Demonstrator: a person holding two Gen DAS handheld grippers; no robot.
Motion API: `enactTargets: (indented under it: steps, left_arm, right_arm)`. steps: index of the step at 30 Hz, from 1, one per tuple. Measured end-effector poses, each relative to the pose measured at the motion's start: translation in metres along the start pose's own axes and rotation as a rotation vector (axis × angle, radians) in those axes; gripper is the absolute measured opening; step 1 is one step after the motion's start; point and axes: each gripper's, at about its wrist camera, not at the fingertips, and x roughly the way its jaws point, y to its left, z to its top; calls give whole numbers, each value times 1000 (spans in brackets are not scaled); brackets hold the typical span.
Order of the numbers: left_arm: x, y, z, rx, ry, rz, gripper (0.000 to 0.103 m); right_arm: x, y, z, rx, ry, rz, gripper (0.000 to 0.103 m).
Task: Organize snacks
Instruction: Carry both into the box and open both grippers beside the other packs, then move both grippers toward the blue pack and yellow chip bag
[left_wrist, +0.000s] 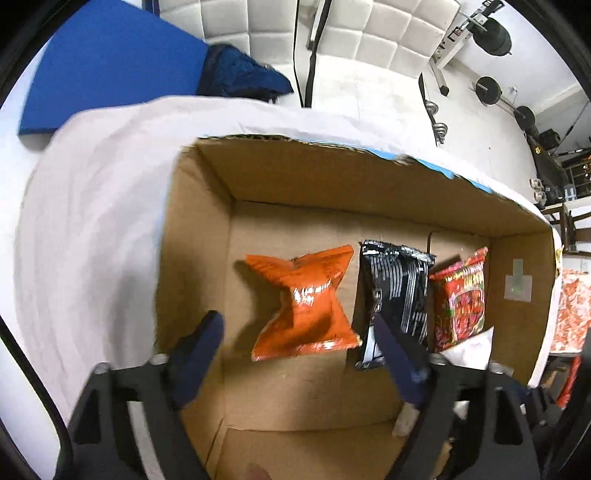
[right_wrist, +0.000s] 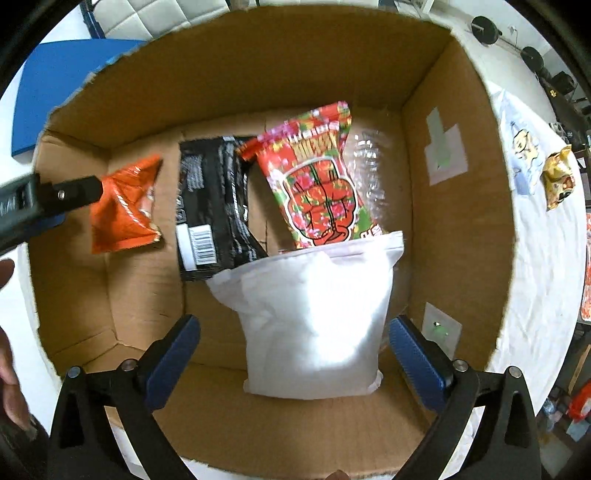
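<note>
Right gripper (right_wrist: 293, 350) gapes — white pouch (right_wrist: 314, 317) between its fingers.

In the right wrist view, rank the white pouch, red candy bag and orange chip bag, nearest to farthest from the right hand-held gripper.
1. White pouch, between the right hand-held gripper fingers.
2. Red candy bag, directly behind the pouch.
3. Orange chip bag, far left of the box.

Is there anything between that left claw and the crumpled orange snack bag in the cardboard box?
Nothing visible. The open left gripper hovers just above the crumpled orange snack bag, with only bare floor of the cardboard box around; the black packet lies beside it.
</note>
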Motion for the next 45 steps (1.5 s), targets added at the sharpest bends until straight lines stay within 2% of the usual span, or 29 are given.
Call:
enactTargets:
  steps: [5, 10, 18, 24, 31, 45]
  left_arm:
    - [-28, -6, -26, 16, -57, 17, 99]
    - [-56, -15, -48, 26, -123, 19, 99]
    - [-96, -17, -89, 7, -200, 16, 99]
    - [-118, -15, -119, -11, -259, 54, 99]
    - [-144, -16, -147, 8, -295, 84, 99]
    - [-190, -17, -185, -9, -343, 80, 99]
  right_arm:
    - [-21, 9, -6, -22, -46, -2, 103]
    - [-36, 7, -18, -40, -78, 9, 103]
    - [-87, -15, -66, -72, -143, 12, 103]
    - [-121, -16, -96, -82, -213, 7, 103]
    - [-154, -16, -128, -95, -274, 21, 103]
    - [-193, -16, -170, -120, -328, 76, 103]
